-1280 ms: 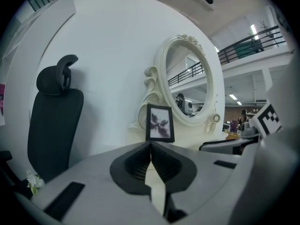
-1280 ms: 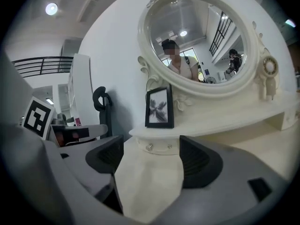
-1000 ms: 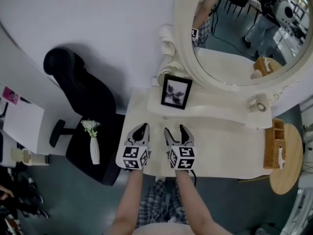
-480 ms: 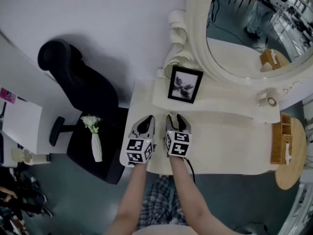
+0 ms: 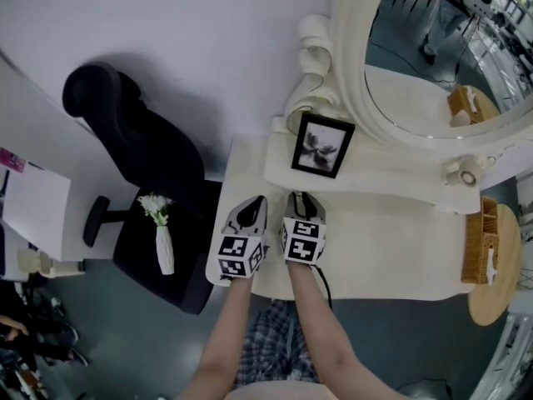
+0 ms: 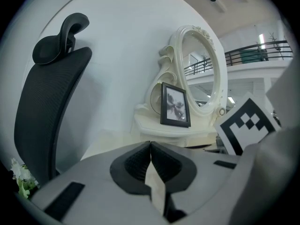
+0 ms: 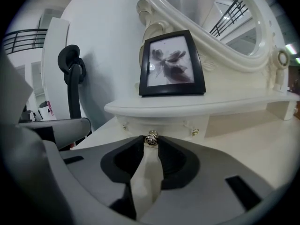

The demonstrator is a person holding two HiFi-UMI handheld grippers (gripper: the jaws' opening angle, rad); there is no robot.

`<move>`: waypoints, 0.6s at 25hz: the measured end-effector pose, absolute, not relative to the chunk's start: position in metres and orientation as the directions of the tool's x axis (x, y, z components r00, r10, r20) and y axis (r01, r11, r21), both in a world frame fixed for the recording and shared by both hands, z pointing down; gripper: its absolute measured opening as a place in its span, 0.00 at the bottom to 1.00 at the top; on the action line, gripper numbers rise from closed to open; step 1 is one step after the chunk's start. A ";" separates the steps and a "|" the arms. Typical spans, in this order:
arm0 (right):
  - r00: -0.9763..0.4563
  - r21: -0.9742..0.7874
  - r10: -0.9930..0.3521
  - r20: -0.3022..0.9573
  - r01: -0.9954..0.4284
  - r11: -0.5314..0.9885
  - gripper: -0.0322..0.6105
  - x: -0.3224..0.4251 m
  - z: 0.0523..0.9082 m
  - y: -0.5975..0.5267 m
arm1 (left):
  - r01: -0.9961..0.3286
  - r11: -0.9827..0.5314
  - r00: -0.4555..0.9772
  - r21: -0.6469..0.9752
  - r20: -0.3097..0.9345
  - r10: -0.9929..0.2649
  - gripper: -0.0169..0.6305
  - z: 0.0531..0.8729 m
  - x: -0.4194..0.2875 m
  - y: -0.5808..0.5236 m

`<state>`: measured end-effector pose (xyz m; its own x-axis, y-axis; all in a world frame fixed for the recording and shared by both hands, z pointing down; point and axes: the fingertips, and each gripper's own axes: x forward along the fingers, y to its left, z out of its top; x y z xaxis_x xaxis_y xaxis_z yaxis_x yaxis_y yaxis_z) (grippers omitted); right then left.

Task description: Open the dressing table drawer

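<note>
Right gripper [image 7: 151,141] jaws closing on outward-pointing knob [image 7: 151,137]

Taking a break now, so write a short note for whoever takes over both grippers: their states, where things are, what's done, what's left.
Left gripper: jaws shut, empty, held beside the right one above the dressing table.
Right gripper: jaws have just been closing and now pinch the drawer knob at their tips.
Drawer: under the shelf that holds the photo frame; its front looks closed.
Done: drawer knob reached and gripped.
Left: pull straight back to slide the drawer open.
</note>
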<state>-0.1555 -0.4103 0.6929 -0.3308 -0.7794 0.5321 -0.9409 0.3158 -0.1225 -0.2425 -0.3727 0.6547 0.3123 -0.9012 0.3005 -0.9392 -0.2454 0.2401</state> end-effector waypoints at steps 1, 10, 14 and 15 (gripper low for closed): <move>-0.326 -0.117 -0.781 0.533 -0.942 0.314 0.22 -0.156 0.693 -0.410 | -0.939 -0.245 0.312 0.241 0.300 -0.901 0.07 0.654 -0.243 -0.373; -0.313 -0.095 -0.765 0.563 -0.944 0.316 0.21 -0.156 0.693 -0.409 | -0.940 -0.240 0.308 0.242 0.305 -0.901 0.07 0.654 -0.246 -0.374; -0.309 -0.090 -0.760 0.572 -0.944 0.316 0.21 -0.156 0.694 -0.403 | -0.940 -0.238 0.306 0.243 0.304 -0.902 0.07 0.654 -0.245 -0.371; -0.309 -0.090 -0.758 0.574 -0.944 0.317 0.21 -0.156 0.694 -0.401 | -0.941 -0.237 0.306 0.243 0.305 -0.902 0.07 0.654 -0.245 -0.370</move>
<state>-0.1560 -0.4008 0.6937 -0.3092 -0.7579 0.5744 -0.9441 0.3171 -0.0898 -0.2449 -0.3700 0.6535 0.3059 -0.9020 0.3047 -0.9406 -0.2368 0.2431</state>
